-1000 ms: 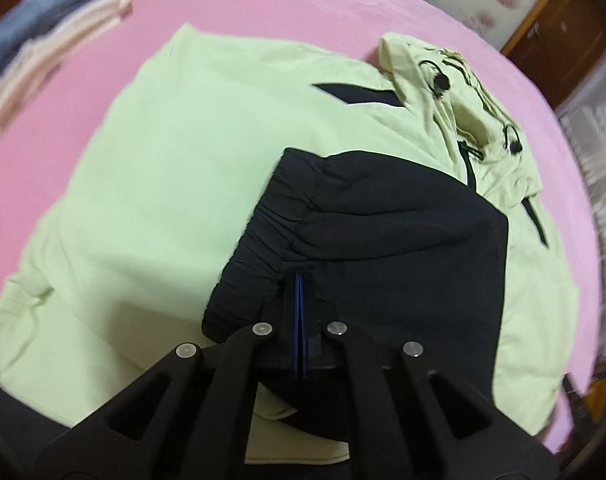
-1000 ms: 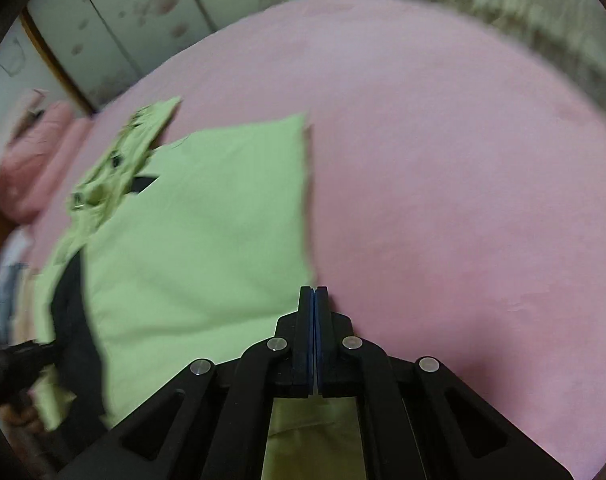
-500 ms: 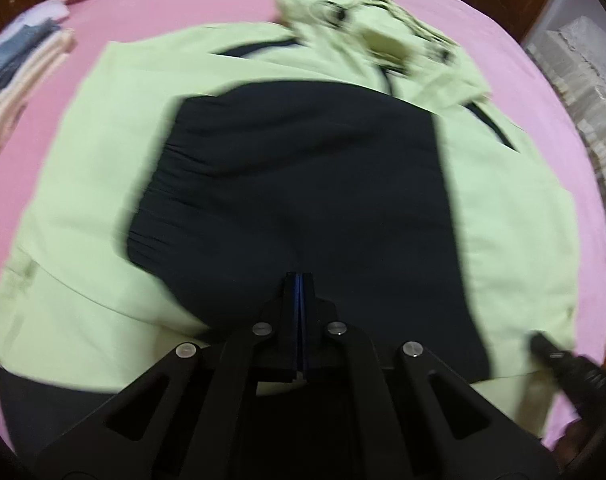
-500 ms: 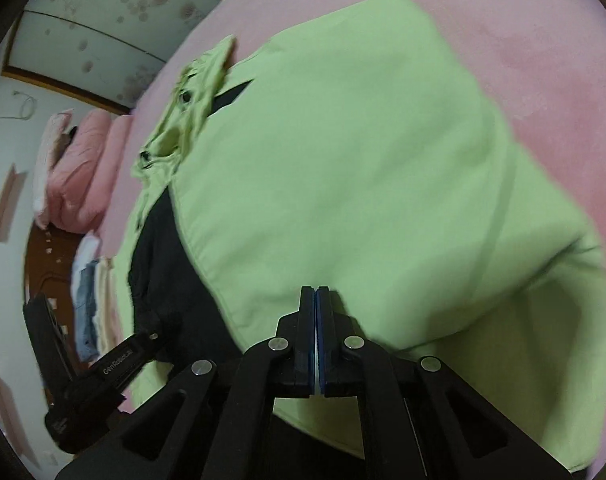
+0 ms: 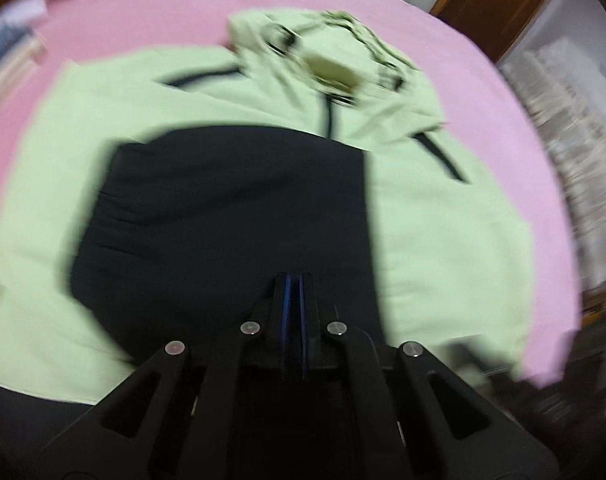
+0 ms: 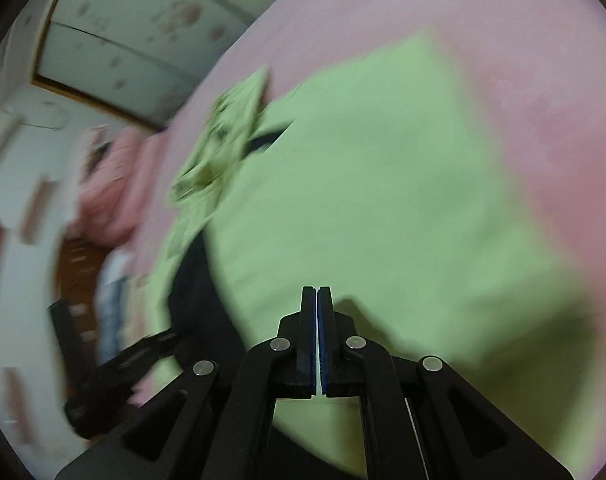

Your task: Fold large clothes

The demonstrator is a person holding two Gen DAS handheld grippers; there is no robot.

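Jacket (image 5: 443, 216): pale green, hooded, spread flat on the pink bed (image 5: 151, 12), hood toward the far edge; black sleeve (image 5: 231, 208) folded across its middle (frames blurred). Left gripper (image 5: 294, 280): jaws closed, over the sleeve, holding nothing visible. Right gripper (image 6: 316, 292): jaws closed and empty, above the green cloth.

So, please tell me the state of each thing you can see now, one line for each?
Green jacket: spread flat on the pink bed, black sleeve folded across its front.
Hood: lying crumpled at the far end.
Left tongs: shut, holding nothing.
Right tongs: shut, holding nothing.
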